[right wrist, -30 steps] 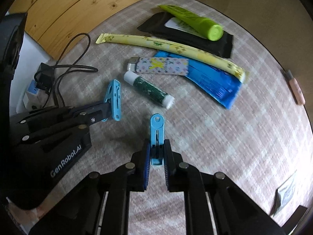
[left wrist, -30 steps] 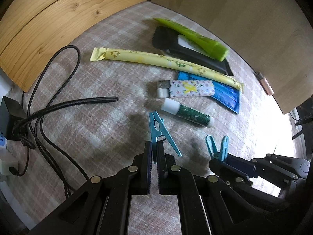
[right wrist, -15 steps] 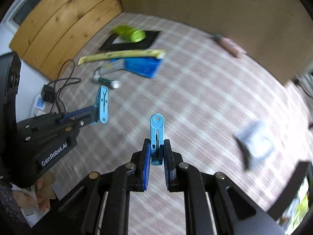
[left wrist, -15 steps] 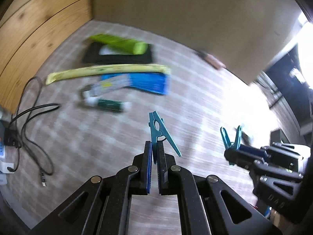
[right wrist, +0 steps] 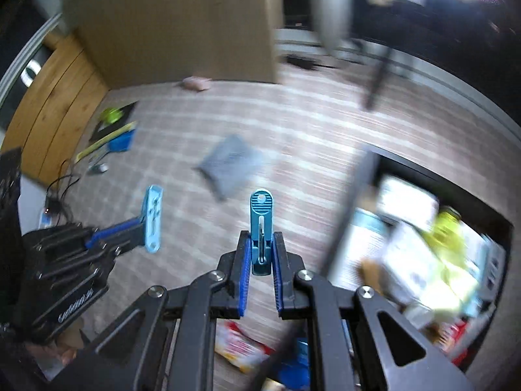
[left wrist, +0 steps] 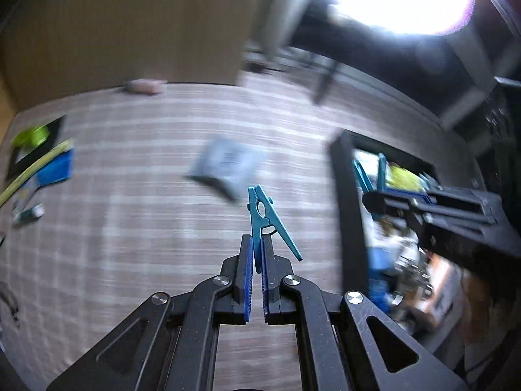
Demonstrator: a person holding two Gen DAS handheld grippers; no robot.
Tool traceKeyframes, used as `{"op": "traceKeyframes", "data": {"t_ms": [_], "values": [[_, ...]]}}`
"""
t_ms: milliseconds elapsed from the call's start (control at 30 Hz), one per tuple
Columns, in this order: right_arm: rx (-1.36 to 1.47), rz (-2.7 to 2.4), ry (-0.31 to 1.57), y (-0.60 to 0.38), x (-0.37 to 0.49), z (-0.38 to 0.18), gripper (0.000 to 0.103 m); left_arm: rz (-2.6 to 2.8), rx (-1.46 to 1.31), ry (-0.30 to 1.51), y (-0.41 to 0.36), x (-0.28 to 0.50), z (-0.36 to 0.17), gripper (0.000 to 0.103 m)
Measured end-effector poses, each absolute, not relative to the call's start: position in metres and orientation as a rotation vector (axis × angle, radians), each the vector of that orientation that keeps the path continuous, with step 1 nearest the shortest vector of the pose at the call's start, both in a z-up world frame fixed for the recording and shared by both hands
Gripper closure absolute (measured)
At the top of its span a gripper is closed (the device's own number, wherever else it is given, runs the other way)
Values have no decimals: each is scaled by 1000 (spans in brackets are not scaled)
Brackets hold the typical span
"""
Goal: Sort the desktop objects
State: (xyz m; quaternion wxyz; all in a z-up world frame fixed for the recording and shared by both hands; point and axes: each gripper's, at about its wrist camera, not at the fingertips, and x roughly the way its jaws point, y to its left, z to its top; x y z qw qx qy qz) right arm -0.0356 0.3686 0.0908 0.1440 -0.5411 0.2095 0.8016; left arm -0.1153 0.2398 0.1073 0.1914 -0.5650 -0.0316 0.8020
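My left gripper (left wrist: 257, 247) is shut on a teal clothes peg (left wrist: 262, 218) that sticks up above the checked tablecloth. My right gripper (right wrist: 261, 244) is shut on a second teal peg (right wrist: 260, 224), seen end-on. Each gripper shows in the other's view: the right gripper (left wrist: 374, 197) hangs over a black box (left wrist: 346, 215), and the left gripper (right wrist: 140, 226) carries its peg (right wrist: 153, 223) at the left. The box rim (right wrist: 368, 169) encloses several blurred packets. A green tube (left wrist: 31, 135), a blue pack (left wrist: 55, 171) and a glue stick (left wrist: 27, 213) lie far left.
A grey foil packet (left wrist: 228, 164) lies on the cloth between the pile and the box. A pink item (left wrist: 145, 85) rests by the cardboard wall (right wrist: 169, 26). Wooden panels (right wrist: 49, 110) and cables (right wrist: 58, 192) are at the left. A red-and-white wrapper (right wrist: 237, 345) lies under my right gripper.
Both grippers have swept to the right and risen a little with their pegs. The pile of desk items has slid to the far left and the black box has come into view.
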Motion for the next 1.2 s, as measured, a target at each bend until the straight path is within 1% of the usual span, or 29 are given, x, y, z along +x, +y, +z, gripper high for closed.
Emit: {"op": "traceKeyframes", "data": {"t_ms": [200,367,567,700,733,767,800,833,867,1000,1200], "values": [[-1454,2209,667,417,34,97,91,2084,-1518,56,326,-82,115,99],[-1396,2133,716,446,84,99,91,1981,-1492,141,370,-54,116,99],[-1347,2066,765,470,122,98,91,1916,-1467,215,400,-30,118,99],[-1342,2044,777,474,135,97,90,1875,-1458,228,411,-19,119,99],[-1344,2051,779,474,137,97,89,1852,-1455,237,415,-16,119,94],[-1355,2051,776,474,138,96,78,1850,-1455,246,417,-13,120,85],[-1364,2046,769,474,138,96,70,1863,-1460,255,418,-13,120,61],[-1344,2037,748,474,140,99,55,1880,-1455,261,418,-11,121,51],[-1332,2032,734,473,141,100,50,1894,-1444,262,417,-10,123,52],[-1308,2040,739,473,141,107,50,1923,-1445,266,411,-12,126,53],[-1331,2061,733,470,129,107,50,1960,-1481,223,394,-24,124,52]]}}
